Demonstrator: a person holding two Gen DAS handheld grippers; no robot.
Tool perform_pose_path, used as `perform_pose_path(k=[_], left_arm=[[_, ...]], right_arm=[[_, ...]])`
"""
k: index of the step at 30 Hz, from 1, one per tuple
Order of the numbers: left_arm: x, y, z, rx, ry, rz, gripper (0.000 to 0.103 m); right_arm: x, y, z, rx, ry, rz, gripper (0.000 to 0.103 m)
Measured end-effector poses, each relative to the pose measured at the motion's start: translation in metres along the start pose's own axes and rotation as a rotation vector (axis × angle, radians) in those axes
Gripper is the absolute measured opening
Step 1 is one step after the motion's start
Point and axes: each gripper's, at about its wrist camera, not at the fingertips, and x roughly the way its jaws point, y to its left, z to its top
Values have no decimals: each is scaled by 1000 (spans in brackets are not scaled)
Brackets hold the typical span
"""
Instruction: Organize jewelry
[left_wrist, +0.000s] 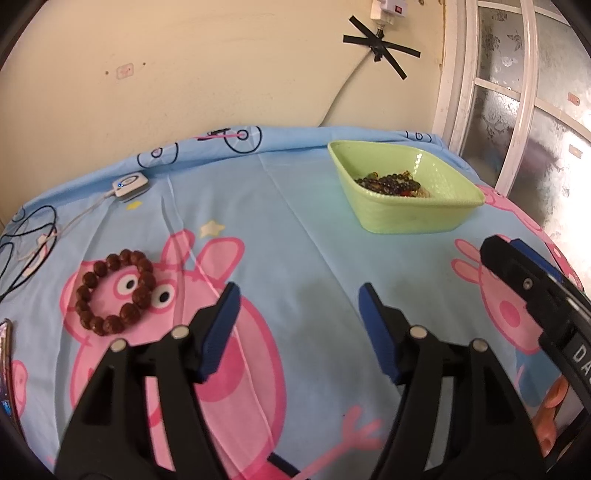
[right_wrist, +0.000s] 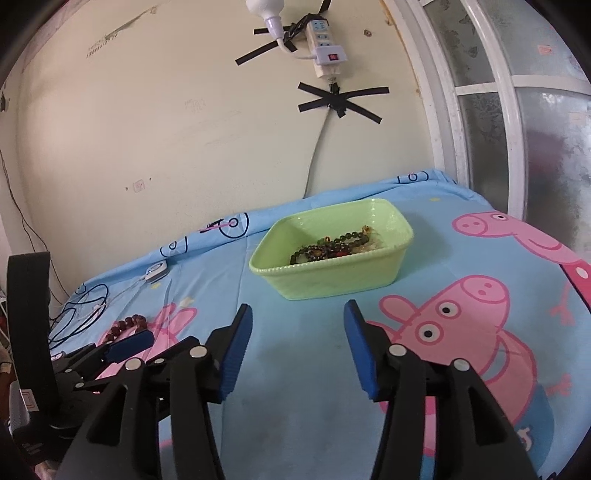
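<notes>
A brown wooden bead bracelet (left_wrist: 115, 292) lies flat on the blue cartoon sheet, left of and just beyond my left gripper (left_wrist: 299, 295), whose blue pads stand open with nothing between them. A light green plastic basket (left_wrist: 406, 218) sits further back to the right and holds several dark bead bracelets (left_wrist: 389, 183). In the right wrist view my right gripper (right_wrist: 298, 314) hovers open and empty in front of the green basket (right_wrist: 332, 277) with its beads (right_wrist: 328, 248). The brown bracelet (right_wrist: 127, 325) shows partly at the left, behind the left gripper's fingers (right_wrist: 129, 345).
A small white device (left_wrist: 130, 185) with cables (left_wrist: 29, 240) rests at the sheet's far left. The wall rises right behind the surface, with a taped power strip (right_wrist: 325, 48). A frosted window frame (left_wrist: 517, 110) borders the right. A person's fingers (left_wrist: 554, 410) hold the right gripper's handle.
</notes>
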Motion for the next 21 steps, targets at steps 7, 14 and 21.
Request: perform_pose_path(k=[7, 14, 21], left_arm=[[0, -1, 0, -5, 0, 0, 64], [0, 0, 0, -7, 1, -1, 64], [-1, 0, 0, -22, 3, 0, 64]], right_arm=[[-4, 2, -1, -13, -25, -11, 35], [-4, 2, -2, -17, -19, -2, 36], [20, -31, -6, 166, 115, 22, 36]])
